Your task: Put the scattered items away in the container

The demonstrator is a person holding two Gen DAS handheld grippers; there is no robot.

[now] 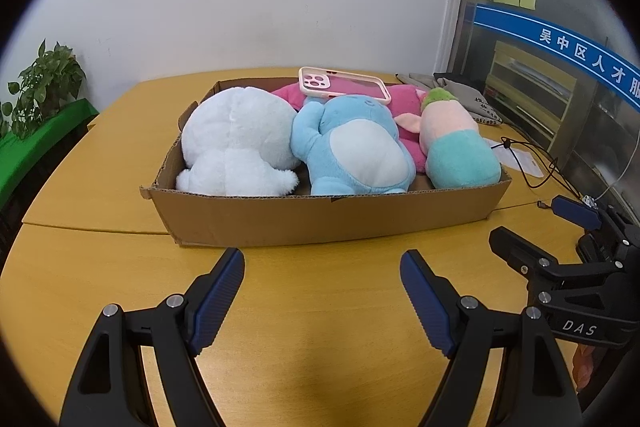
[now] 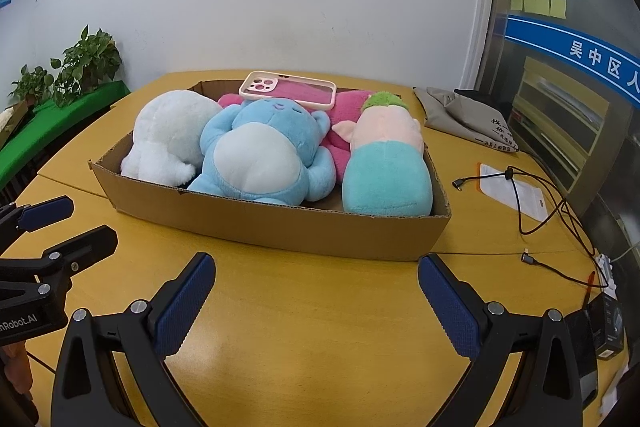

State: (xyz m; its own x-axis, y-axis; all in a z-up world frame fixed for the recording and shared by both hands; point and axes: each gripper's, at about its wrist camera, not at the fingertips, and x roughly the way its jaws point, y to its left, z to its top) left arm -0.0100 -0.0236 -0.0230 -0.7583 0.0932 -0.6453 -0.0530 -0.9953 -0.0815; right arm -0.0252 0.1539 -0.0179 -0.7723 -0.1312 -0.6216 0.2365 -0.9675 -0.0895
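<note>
- Looked near done: four soft toys and a phone case already lay in the cardboard box (image 1: 328, 217).
- White plush (image 1: 238, 141) at the box's left end, fluffy and rounded; blue plush (image 1: 352, 147) beside it, pale belly up, short smooth pile.
- Pink plush (image 1: 404, 111) mostly buried behind the blue one; pink-and-teal plush (image 1: 460, 151) with a green tuft at the right end, capsule shaped.
- Phone case (image 1: 344, 85) perched on top of the pink and blue toys, hard glossy rim, pink back, camera cut-outs showing.
- Box shallow, corrugated, torn wavy edges, sat mid-bench (image 1: 320, 307); bench smooth yellow wood grain.
- Left gripper (image 1: 322, 301) hovered over bare bench in front of the box, jaws spread wide, nothing held; ribbed blue pads.
- Right gripper (image 2: 316, 301) same: jaws wide apart, empty, just short of the box's near wall.
- Left over on the bench, right of the box: black cable (image 2: 552, 211), flat packet (image 2: 516, 195), grey cloth bag (image 2: 460, 115); unclear whether those counted as scattered items.
</note>
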